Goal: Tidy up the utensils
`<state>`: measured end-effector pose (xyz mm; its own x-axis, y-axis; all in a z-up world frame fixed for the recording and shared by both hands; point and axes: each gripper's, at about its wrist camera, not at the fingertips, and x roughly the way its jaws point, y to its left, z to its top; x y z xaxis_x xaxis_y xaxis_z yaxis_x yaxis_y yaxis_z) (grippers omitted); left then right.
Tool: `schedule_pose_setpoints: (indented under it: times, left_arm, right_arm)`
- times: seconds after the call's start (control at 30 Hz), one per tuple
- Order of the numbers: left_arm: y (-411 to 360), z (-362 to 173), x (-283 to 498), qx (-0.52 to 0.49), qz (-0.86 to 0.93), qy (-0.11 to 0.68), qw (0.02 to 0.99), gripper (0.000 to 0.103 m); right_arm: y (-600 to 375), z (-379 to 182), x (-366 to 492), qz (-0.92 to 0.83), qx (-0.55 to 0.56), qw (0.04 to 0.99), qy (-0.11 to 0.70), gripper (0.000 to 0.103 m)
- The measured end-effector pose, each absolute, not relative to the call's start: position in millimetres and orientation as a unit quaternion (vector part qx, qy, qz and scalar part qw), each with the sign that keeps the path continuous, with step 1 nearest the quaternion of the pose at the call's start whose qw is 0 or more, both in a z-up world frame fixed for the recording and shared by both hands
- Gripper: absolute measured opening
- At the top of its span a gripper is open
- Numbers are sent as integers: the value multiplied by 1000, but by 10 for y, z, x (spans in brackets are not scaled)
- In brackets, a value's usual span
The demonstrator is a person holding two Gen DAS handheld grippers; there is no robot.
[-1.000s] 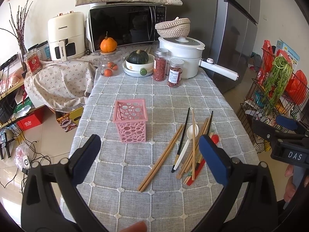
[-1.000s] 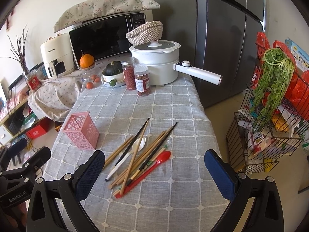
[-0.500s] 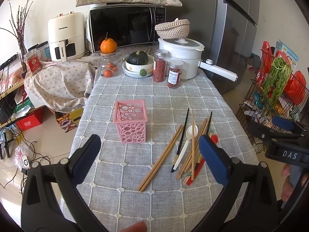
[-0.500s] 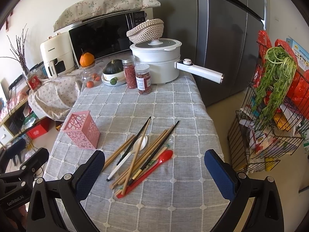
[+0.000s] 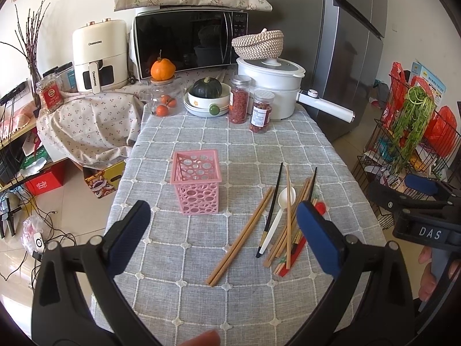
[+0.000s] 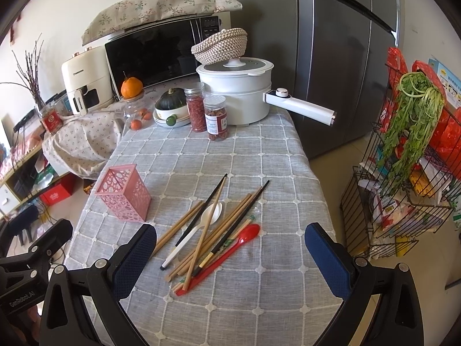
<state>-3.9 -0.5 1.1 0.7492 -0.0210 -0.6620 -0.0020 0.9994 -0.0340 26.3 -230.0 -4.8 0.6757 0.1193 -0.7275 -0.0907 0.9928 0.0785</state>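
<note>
**Two open grippers over a loose pile of utensils**

Two grippers hang above the near end of a table point(image 5: 259, 144) covered with a grey checked cloth, and both hold nothing. The left gripper point(image 5: 223, 225) has its jaws spread wide, its blue pads point(image 5: 128, 230) standing either side of the cloth. The right gripper point(image 6: 230, 246) is spread just as wide; in its own view its left pad sits over the near ends of two wooden chopsticks.

The utensils lie in a heap on the cloth, right of centre. A pair of wooden chopsticks point(image 5: 240, 235) lies side by side at the left edge of the heap, running from near-left to far-right. Beside it is a black chopstick point(image 5: 270, 207), then a white spoon point(image 6: 201, 227) with its bowl toward the far side. A single wooden chopstick point(image 6: 203, 238) crosses over the spoon. More wooden chopsticks point(image 6: 233, 216) and another black one point(image 6: 239, 225) are bundled to the right, overlapping. A red spoon point(image 6: 230, 252) lies at the right edge of the heap, bowl toward the far right, partly under the others.

A pink basket point(image 5: 197, 181), square with round holes, stands upright and empty left of the heap, apart from it.

At the far end stand a white pot point(image 6: 239, 92) with a long handle, two jars point(image 6: 207, 112), a bowl point(image 5: 207, 106) holding a dark squash, and a microwave point(image 5: 187, 40). A fridge point(image 6: 331, 57) rises at the far right, and a wire rack point(image 6: 403, 187) with greens stands on the floor to the right.
</note>
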Motion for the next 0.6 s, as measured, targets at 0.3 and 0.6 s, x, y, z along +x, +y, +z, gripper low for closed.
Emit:
schedule_pose_setpoints:
  times: [0.3, 0.6]
  left_arm:
    - [5, 18, -38, -16, -5, 354, 935, 101]
    - [10, 2, -6, -7, 0, 353, 936, 101]
  right_arm:
    - [-2304, -50, 263, 57, 18, 915, 399, 103]
    - [-2342, -74, 300, 64, 27, 910, 408, 103]
